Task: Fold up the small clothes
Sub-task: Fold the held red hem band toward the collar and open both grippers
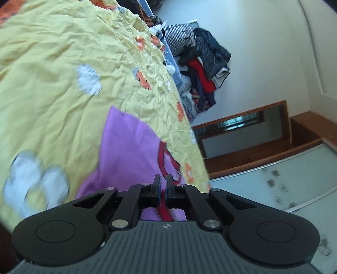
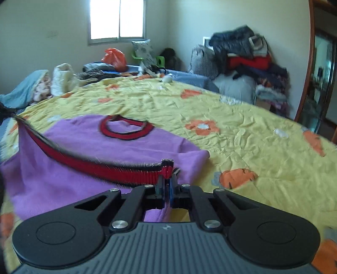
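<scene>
right gripper (image 2: 167, 179) first: its jaws are pinched tight on the red-and-black ribbed hem (image 2: 118, 171) of the purple top (image 2: 63, 179), the corner of that band sticking up just above the fingertips. from there the hem runs taut up and to the left edge of the right wrist view, lifted off the bed, with purple cloth hanging below it like a little curtain. behind the raised edge the rest of the top lies flat on the yellow flowered bedspread (image 2: 242, 147), its red collar ring (image 2: 127, 130) facing up.

over to the left gripper (image 1: 163, 185): jaws drawn together too, and a strip of red trim (image 1: 164, 210) passes down between them, so it looks clamped on the same garment, though blur makes the contact itself hard to read. the view here is rolled sideways; purple cloth spreads up from the fingers across the bedspread.

further out, the bed's far end is cluttered with an orange plastic bag (image 2: 114, 58), a cushion and bundled bedding. a heap of dark and red clothes (image 2: 248, 57) sits by the wall on the right, a bright window (image 2: 117, 19) behind, and a wood-framed mirror (image 2: 316, 73) at the right edge.
</scene>
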